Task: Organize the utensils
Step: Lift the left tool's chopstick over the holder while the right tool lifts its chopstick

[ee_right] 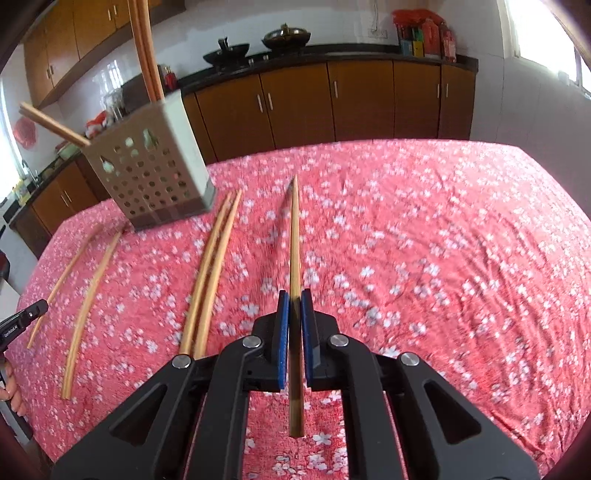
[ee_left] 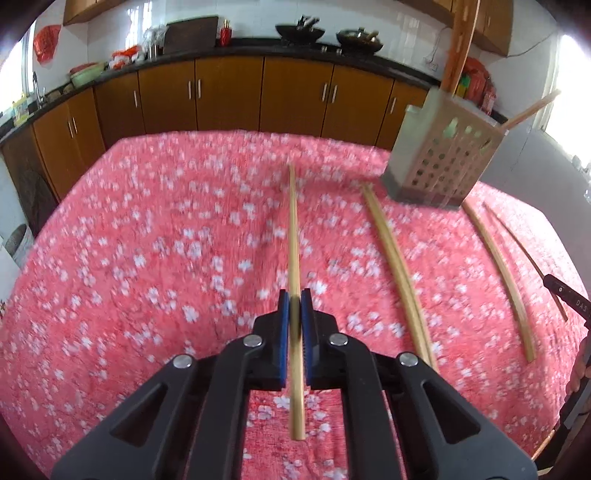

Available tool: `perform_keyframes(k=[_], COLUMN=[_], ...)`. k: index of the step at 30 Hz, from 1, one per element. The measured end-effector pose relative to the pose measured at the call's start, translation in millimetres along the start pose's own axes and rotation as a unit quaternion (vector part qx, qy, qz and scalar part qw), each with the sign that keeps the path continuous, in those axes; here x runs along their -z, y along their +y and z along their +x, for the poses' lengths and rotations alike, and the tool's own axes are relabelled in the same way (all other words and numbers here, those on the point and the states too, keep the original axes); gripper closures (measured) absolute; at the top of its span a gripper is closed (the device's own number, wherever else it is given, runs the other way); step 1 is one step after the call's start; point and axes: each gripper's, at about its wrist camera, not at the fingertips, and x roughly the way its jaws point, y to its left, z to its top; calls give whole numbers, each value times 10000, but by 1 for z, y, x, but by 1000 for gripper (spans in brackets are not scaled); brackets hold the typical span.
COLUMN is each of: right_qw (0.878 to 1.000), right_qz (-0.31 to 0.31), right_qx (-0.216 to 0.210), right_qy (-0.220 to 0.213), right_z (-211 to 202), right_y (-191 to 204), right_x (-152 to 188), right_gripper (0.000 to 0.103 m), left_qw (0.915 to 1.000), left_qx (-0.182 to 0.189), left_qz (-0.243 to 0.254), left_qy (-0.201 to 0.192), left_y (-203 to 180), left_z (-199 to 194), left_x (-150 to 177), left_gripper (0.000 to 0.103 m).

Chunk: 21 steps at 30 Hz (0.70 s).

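Note:
My left gripper (ee_left: 294, 297) is shut on a wooden chopstick (ee_left: 293, 236) that points forward above the pink flowered tablecloth (ee_left: 147, 240). My right gripper (ee_right: 294, 298) is shut on another chopstick (ee_right: 294, 236), also pointing forward. A perforated grey utensil holder (ee_left: 443, 155) stands at the far right in the left wrist view and at the far left in the right wrist view (ee_right: 151, 173), with chopsticks standing in it. A pair of chopsticks (ee_left: 397, 266) (ee_right: 210, 273) and two single ones (ee_left: 498, 273) (ee_right: 90, 295) lie on the cloth near the holder.
Brown kitchen cabinets (ee_left: 229, 92) and a dark counter with woks (ee_left: 299, 33) run behind the table. The other gripper's tip shows at the right edge in the left wrist view (ee_left: 565, 295) and at the left edge in the right wrist view (ee_right: 22, 321).

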Motion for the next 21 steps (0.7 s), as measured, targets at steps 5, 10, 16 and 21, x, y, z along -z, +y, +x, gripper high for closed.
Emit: perform_keyframes(k=[5,10,16,21], right_qw=[9983,9941,9920,9905], right_qz=[21,-6,-30,-60], right_qx=[-77,-158,-199,-246], right_qy=[-584,-1074,-1244,-1352], right_z=[-33,-55,-56,-64], right_y=[3,9,15,13], right_x=[-19,-37,-48,-49], right_gripper=[96,96,96,96], left_qw=[9982,9932,9911,9910], left_qx=[169,354,477,439], left_qz=[-41,-93,-22,53], left_qy=[-567,-1101,-1244,-1261], left_y=[-7,-13,-18,-24], left_z=[-35,-68,-78,-77], left_x=[-22,-44,-54,-59], left_gripper=[95,96,96,96])
